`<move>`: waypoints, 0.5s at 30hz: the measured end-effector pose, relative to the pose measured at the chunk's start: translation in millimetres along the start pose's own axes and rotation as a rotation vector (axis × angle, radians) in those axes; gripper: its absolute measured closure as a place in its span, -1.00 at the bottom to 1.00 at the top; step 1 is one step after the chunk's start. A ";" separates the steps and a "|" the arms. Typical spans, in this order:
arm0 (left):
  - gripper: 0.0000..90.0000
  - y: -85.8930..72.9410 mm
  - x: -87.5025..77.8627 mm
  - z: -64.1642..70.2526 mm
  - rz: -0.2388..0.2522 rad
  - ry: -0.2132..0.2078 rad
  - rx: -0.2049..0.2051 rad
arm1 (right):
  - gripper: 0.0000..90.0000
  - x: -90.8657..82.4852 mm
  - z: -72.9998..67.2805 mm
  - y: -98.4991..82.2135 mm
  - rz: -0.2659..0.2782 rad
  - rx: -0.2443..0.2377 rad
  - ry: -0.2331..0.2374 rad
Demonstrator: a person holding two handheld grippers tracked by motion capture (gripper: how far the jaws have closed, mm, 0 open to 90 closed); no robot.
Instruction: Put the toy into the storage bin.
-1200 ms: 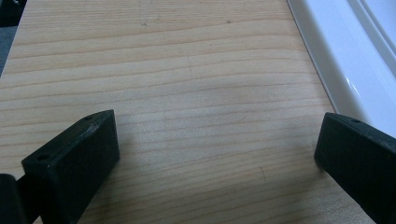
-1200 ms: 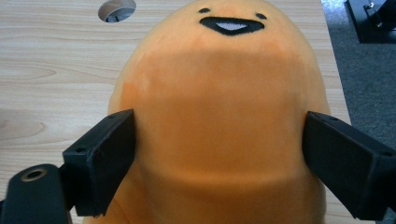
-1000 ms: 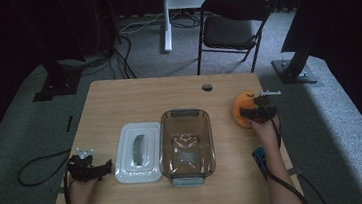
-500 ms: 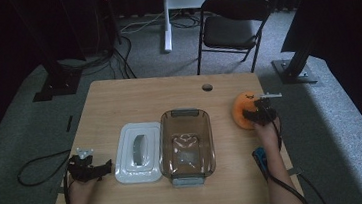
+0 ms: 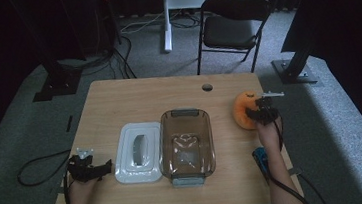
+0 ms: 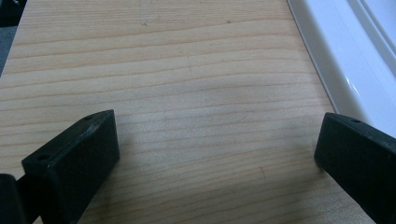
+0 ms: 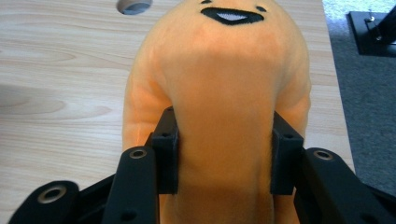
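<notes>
An orange plush toy (image 5: 243, 108) with a stitched black mouth lies at the right side of the wooden table (image 5: 168, 93). My right gripper (image 5: 259, 114) has just closed its jaws on the plush toy (image 7: 224, 93); both pads (image 7: 167, 149) dent its soft body. A clear brown glass dish (image 5: 186, 142) stands in the middle, with its white lid (image 5: 137, 151) flat on the table to its left. Near the front left corner my left gripper (image 5: 89, 170) rests open, and bare wood (image 6: 187, 93) lies between its fingers (image 6: 74, 158).
A black folding chair (image 5: 232, 24) stands beyond the table's far edge. A round cable hole (image 5: 207, 87) sits near the far right of the tabletop. The lid's white rim (image 6: 345, 60) lies just right of my left gripper. Cables trail on the grey carpet (image 5: 39, 166).
The right gripper's jaws have closed onto the orange plush toy. The left hand has not moved.
</notes>
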State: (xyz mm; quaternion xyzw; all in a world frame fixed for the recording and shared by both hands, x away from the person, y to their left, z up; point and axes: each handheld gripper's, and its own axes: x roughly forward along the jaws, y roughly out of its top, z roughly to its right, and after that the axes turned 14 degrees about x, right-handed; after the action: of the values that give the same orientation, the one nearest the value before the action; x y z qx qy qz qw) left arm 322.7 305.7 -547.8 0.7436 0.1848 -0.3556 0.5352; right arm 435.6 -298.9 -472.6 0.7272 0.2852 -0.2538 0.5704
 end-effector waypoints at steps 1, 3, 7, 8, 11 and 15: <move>-0.99 0.0 0.1 0.0 0.001 0.000 0.000 | 0.25 -1.6 -0.6 0.0 0.001 0.000 0.005; -0.99 0.0 0.0 0.0 0.000 0.000 0.000 | 0.25 -5.7 -3.2 0.2 0.002 -0.012 0.014; -0.99 0.0 0.1 0.0 0.001 0.000 0.000 | 0.25 -14.7 -9.0 0.2 0.010 -0.028 0.039; -0.99 0.0 0.0 0.0 0.000 0.000 0.000 | 0.25 -17.6 -11.1 0.5 0.015 -0.034 0.042; -0.99 0.0 0.1 0.0 0.001 0.000 0.000 | 0.25 -24.5 -16.2 1.7 0.018 -0.040 0.059; -0.99 0.0 0.1 0.0 0.001 0.000 0.000 | 0.25 -35.6 -25.4 4.1 0.025 -0.063 0.074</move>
State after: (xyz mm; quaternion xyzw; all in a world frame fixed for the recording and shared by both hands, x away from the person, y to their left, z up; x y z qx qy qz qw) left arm 322.8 305.7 -547.8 0.7436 0.1844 -0.3555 0.5354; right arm 414.4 -279.3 -439.4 0.7214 0.3048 -0.2106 0.5851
